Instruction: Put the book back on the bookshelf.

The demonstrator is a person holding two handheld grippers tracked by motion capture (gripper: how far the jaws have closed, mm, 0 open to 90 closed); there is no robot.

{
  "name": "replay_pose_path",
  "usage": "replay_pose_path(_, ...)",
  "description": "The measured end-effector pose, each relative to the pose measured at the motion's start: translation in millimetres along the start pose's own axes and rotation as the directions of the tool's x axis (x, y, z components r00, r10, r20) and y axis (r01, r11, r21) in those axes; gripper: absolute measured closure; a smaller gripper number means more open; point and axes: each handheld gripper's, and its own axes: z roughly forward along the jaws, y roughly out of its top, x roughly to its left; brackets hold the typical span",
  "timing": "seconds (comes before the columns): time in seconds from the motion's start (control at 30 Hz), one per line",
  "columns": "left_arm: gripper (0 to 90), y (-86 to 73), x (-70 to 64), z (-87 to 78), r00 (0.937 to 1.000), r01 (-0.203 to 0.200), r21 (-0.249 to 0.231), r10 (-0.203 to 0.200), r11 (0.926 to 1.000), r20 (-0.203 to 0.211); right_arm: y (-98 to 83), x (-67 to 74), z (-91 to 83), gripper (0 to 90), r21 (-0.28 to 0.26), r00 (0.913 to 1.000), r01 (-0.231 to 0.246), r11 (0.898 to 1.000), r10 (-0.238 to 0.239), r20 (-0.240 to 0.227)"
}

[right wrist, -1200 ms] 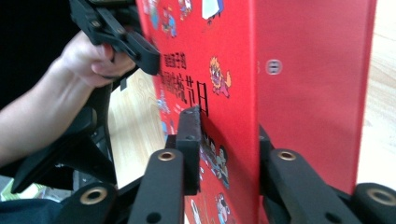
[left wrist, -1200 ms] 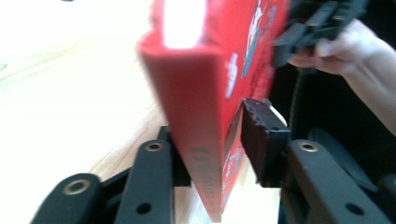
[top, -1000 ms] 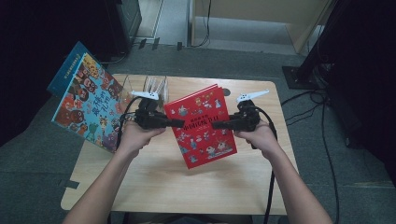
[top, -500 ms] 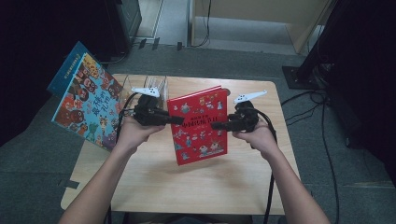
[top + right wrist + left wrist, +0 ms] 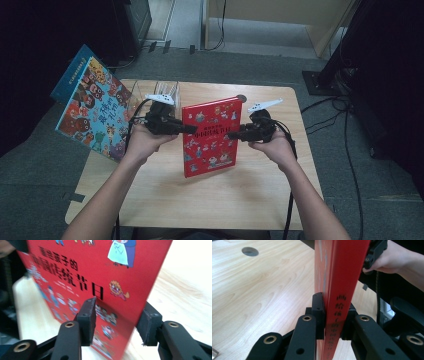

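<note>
Red book held upright over the tabletop between two grippers.

Left gripper [image 5: 192, 130] has its fingers [image 5: 319, 312] clamped on the spine edge of the red book [image 5: 210, 136]. The right gripper [image 5: 231, 135] straddles the opposite edge; its fingers [image 5: 87, 317] have just been closing, one against the cover, the far one apart. The book stands above the tabletop [image 5: 240, 192].

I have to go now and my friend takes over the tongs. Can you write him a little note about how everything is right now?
Left tongs: shut on the spine of the red book.
Right tongs: jaws straddle the book's opposite edge; the pads look apart from the cover, and they have just been closing a little.
The book stands upright above the table, held between both hands. A second picture book leans at the table's left edge.
Done: book lifted upright. Left: setting it wherever it belongs.
</note>
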Motion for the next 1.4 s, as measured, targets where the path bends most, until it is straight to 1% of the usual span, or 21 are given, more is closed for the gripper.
replay_pose_path(0.03,80.5,-0.5,0.4,-0.4,1.0000,0.003,-0.012,-0.003,0.9999,-0.002,0.2,0.3,0.0,55.3,0.002,0.9999,-0.006,1.000,0.006,0.011)
replay_pose_path(0.07,80.4,-0.4,0.1,-0.8,1.0000,0.001,-0.007,-0.001,1.0000,-0.006,0.4,0.1,-0.1,55.3,-0.003,0.9997,-0.021,1.000,0.021,0.014)
replay_pose_path(0.1,80.6,-0.6,0.4,-1.2,0.9999,0.010,-0.014,-0.010,0.9999,-0.007,0.5,-0.3,-0.4,54.1,-0.009,0.9993,-0.031,0.999,0.031,0.021)
replay_pose_path(0.13,80.8,-0.7,1.2,-1.8,1.0000,0.005,-0.008,-0.005,1.0000,0.008,0.9,-0.6,-0.9,48.8,-0.022,0.9980,-0.042,0.999,0.043,0.046)
replay_pose_path(0.17,81.0,-1.1,0.9,-2.3,0.9997,0.021,-0.022,-0.020,0.9995,0.017,1.4,-2.0,-1.8,47.3,-0.036,0.9962,-0.050,0.998,0.052,0.070)
replay_pose_path(0.2,81.0,-0.6,1.0,-2.1,0.9993,0.027,-0.017,-0.027,0.9995,0.024,1.6,-4.3,-3.1,48.1,-0.049,0.9958,-0.071,0.996,0.073,0.055)
replay_pose_path(0.23,81.0,0.1,0.1,-1.3,0.9998,0.018,-0.011,-0.018,0.9998,0.013,1.5,-5.6,-3.4,48.2,-0.058,0.9962,-0.078,0.995,0.080,0.034)
replay_pose_path(0.27,81.1,0.4,0.7,-1.1,0.9995,0.024,-0.019,-0.023,0.9995,0.022,1.4,-5.2,-3.1,49.8,-0.062,0.9968,-0.076,0.995,0.078,0.020)
replay_pose_path(0.3,81.0,0.8,0.9,-0.5,0.9995,0.023,-0.019,-0.022,0.9996,0.021,1.8,-3.3,-3.1,53.0,-0.068,0.9981,-0.058,0.996,0.059,0.018)
replay_pose_path(0.33,81.0,1.1,0.9,-0.2,0.9996,0.018,-0.023,-0.017,0.9996,0.020,2.6,-0.9,-3.5,51.7,-0.079,0.9989,-0.045,0.996,0.046,0.011)
replay_pose_path(0.37,81.0,1.6,0.8,0.1,0.9996,0.022,-0.023,-0.022,0.9995,0.017,3.6,0.7,-3.0,51.3,-0.084,0.9988,-0.045,0.995,0.047,0.018)
replay_pose_path(0.43,80.7,3.1,1.2,-1.0,0.9998,0.015,-0.023,-0.014,0.9996,0.011,6.2,2.3,-3.1,51.6,-0.089,0.9977,-0.055,0.995,0.058,0.035)
replay_pose_path(0.5,80.4,5.6,-1.7,-1.7,1.0000,-0.002,-0.012,0.002,0.9999,-0.006,7.5,2.6,-4.0,52.2,-0.108,0.9975,-0.054,0.993,0.059,0.038)
replay_pose_path(0.57,79.7,9.2,-3.9,-2.2,0.9996,-0.019,0.012,0.019,0.9998,-0.023,9.0,3.6,-4.7,52.3,-0.115,0.9982,-0.027,0.993,0.033,0.051)
replay_pose_path(0.73,79.2,15.9,-6.2,-0.1,0.9984,-0.034,0.082,0.037,0.9961,-0.041,11.6,6.1,-6.6,52.5,-0.121,0.9979,-0.020,0.992,0.027,0.060)
replay_pose_path(0.87,78.9,16.4,-4.1,1.6,0.9984,-0.033,0.102,0.037,0.9943,-0.042,12.9,6.9,-7.2,52.8,-0.131,0.9977,-0.018,0.991,0.027,0.063)
replay_pose_path(0.97,78.8,17.2,-3.5,1.8,0.9984,-0.031,0.105,0.036,0.9940,-0.044,13.0,6.9,-7.0,53.1,-0.132,0.9976,-0.015,0.991,0.024,0.065)
replay_pose_path(1.13,78.4,21.6,-3.4,2.4,0.9977,-0.036,0.156,0.044,0.9871,-0.052,13.3,8.0,-6.6,53.9,-0.133,0.9976,-0.012,0.991,0.021,0.066)
replay_pose_path(1.17,78.2,22.5,-3.5,2.6,0.9981,-0.030,0.168,0.039,0.9853,-0.048,13.5,8.5,-6.4,53.9,-0.133,0.9977,-0.012,0.991,0.021,0.065)
replay_pose_path(1.27,77.7,25.1,-4.6,2.7,0.9977,-0.036,0.186,0.046,0.9818,-0.051,14.0,10.9,-5.8,54.7,-0.135,0.9983,0.006,0.991,0.001,0.057)
replay_pose_path(1.4,77.2,27.2,-3.2,3.4,0.9982,-0.023,0.233,0.035,0.9722,-0.049,14.6,12.9,-5.5,55.1,-0.142,0.9987,0.014,0.990,-0.007,0.050)
